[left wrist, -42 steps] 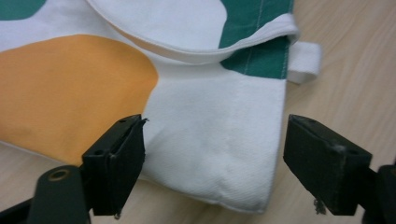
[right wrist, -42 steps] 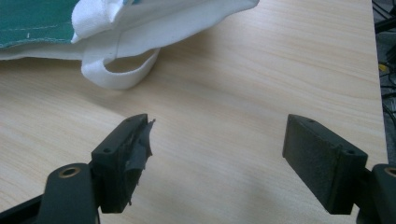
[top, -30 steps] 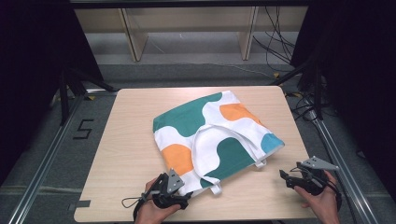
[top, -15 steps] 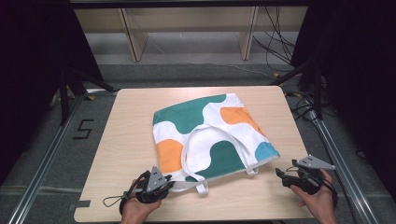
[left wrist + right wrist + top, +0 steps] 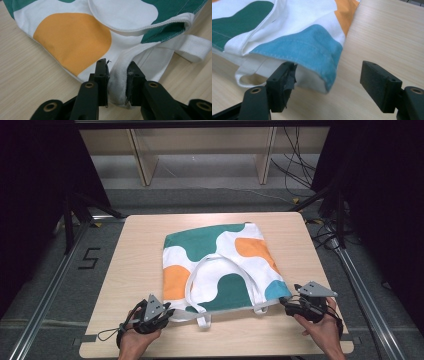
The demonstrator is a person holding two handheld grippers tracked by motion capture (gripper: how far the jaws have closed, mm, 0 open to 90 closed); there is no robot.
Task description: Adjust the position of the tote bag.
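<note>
A tote bag (image 5: 220, 245) printed with green, orange, white and blue patches lies flat on the wooden table (image 5: 140, 250), its white handle (image 5: 197, 270) looped across its top. My left gripper (image 5: 170, 312) is at the bag's near left corner. In the left gripper view the left gripper (image 5: 117, 82) is shut on the bunched white hem (image 5: 118, 85); its jaws have just closed there and eased slightly. My right gripper (image 5: 286, 304) is at the near right corner. The right gripper (image 5: 329, 77) is open and has just been closing, with the blue corner (image 5: 312, 45) between the pads.
A second white handle loop (image 5: 202, 320) pokes out under the bag's near edge. The table's near edge (image 5: 220, 347) runs close behind both hands. Metal rails (image 5: 365, 300) flank the table, and shelving and cables stand beyond its far side.
The left gripper has shut on the near left corner and moved left, drawing the bag round squarer to the table. The right gripper has moved in to the blue corner.
</note>
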